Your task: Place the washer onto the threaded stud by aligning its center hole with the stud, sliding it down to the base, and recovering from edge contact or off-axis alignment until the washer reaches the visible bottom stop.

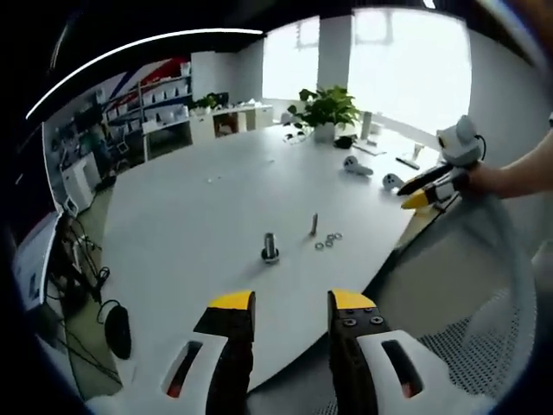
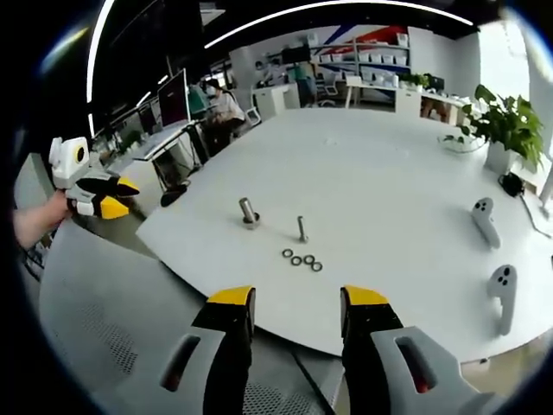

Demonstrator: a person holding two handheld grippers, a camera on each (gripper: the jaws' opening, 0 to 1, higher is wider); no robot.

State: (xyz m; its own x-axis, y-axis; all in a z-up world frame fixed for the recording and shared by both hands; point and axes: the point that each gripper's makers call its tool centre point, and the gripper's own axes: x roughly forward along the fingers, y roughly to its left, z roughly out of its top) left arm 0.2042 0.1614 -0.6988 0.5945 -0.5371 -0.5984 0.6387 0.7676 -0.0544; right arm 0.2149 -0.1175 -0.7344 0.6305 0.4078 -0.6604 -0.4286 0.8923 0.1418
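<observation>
Several small metal washers [image 2: 301, 259] lie in a short row on the white table [image 2: 389, 190]; in the left gripper view the washers [image 1: 327, 241] sit right of centre. A thin threaded stud [image 2: 302, 229] stands upright just beyond them, also seen as the stud [image 1: 314, 225]. A thicker bolt on a round base [image 2: 249, 213] stands to its left, and the same bolt [image 1: 270, 249] shows nearer in the left gripper view. My left gripper [image 1: 292, 303] is open, off the table's edge. My right gripper [image 2: 295, 301] is open too, with nothing between its jaws.
A potted plant [image 1: 327, 111] stands at the table's far end. Two white hand controllers [image 2: 492, 251] lie on the table to the right of the washers. A mesh chair [image 2: 104, 337] sits below the table edge. Shelves and desks line the room behind.
</observation>
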